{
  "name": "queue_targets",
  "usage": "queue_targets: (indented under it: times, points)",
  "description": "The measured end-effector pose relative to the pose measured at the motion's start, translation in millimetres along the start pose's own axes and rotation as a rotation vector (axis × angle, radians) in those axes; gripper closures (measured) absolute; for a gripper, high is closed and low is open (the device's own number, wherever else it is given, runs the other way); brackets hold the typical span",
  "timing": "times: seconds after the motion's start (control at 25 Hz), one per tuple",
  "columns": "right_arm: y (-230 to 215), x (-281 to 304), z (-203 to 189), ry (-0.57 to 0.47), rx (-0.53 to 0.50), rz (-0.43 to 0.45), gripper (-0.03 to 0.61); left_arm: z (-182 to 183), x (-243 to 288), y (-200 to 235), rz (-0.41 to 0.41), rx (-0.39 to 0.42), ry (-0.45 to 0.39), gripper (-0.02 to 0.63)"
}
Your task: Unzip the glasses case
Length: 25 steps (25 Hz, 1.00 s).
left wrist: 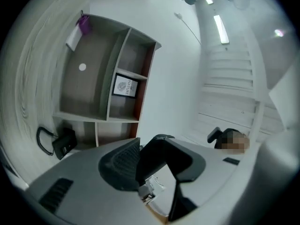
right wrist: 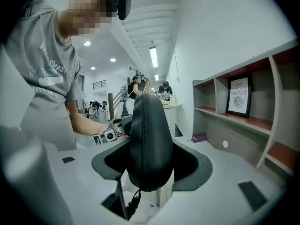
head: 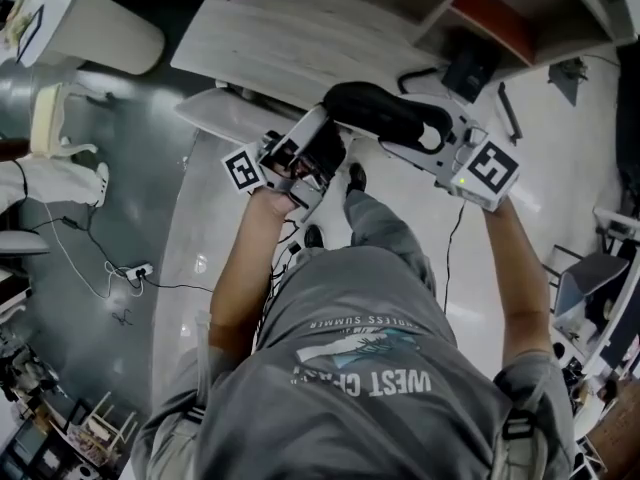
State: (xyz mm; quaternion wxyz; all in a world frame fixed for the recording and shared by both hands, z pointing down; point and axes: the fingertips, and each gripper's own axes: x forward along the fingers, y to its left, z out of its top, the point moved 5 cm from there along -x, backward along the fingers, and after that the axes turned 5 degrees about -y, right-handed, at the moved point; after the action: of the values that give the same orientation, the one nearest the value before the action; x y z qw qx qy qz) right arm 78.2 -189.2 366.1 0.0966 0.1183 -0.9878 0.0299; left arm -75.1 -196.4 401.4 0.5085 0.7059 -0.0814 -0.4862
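Steadying the black glasses case in mid-air, the right gripper clamps it between 2 jaws. The left gripper, jaws together and empty, likely must next open and pinch the dangling zip pull; the zip looks closed.

Seen from above, a person in a grey T-shirt stretches both bare arms toward the top of the frame. The left gripper sits just left of the centre and the right gripper just right of it. A black case lies across the two, above them; the right gripper holds it and the left gripper's tip meets its left end. A pale wooden table fills the upper middle. At the left, a cable lies on the grey floor.
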Motion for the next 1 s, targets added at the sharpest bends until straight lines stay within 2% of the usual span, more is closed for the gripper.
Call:
queue_targets:
  times: [0.08, 0.32, 0.44, 0.64, 0.68, 0.72, 0.76, 0.92, 1.0]
  points:
    - [9.7, -3.2, 5.7, -0.001, -0.006, 0.001, 0.311, -4.1, -2.2, -9.9, -0.024, -0.009, 0.001, 0.476]
    - [33.7, -18.6, 16.4, 0.012, -0.03, -0.002, 0.311, -17.2, -2.9, -41.3, -0.083, -0.001, 0.038, 0.592]
    - [44.9, -24.4, 19.7, 0.015, -0.038, 0.01, 0.311, -17.4, -4.0, -54.1, -0.124, -0.007, 0.025, 0.589]
    - [64.6, -29.2, 26.3, -0.017, -0.005, 0.032, 0.311, -22.9, -3.2, -77.9, -0.187, -0.035, 0.052, 0.54]
    - [68.4, -30.4, 27.7, -0.028, 0.008, 0.041, 0.311, -24.9, -2.8, -79.2, -0.181, -0.024, 0.061, 0.51]
    - [72.3, -31.7, 28.7, -0.034, 0.019, 0.053, 0.311, -26.3, -2.8, -78.7, -0.168, -0.009, 0.065, 0.447]
    - [76.2, -32.6, 29.7, -0.041, 0.033, 0.064, 0.311, -27.1, -3.6, -77.5, -0.157, 0.004, 0.064, 0.413]
    - [89.0, -33.6, 33.6, -0.077, 0.127, 0.094, 0.311, -31.9, -8.4, -82.6, -0.217, -0.027, 0.042, 0.405]
    - [93.2, -33.4, 32.6, -0.073, 0.138, 0.094, 0.311, -39.8, -8.7, -88.0, -0.25, -0.039, 0.068, 0.406]
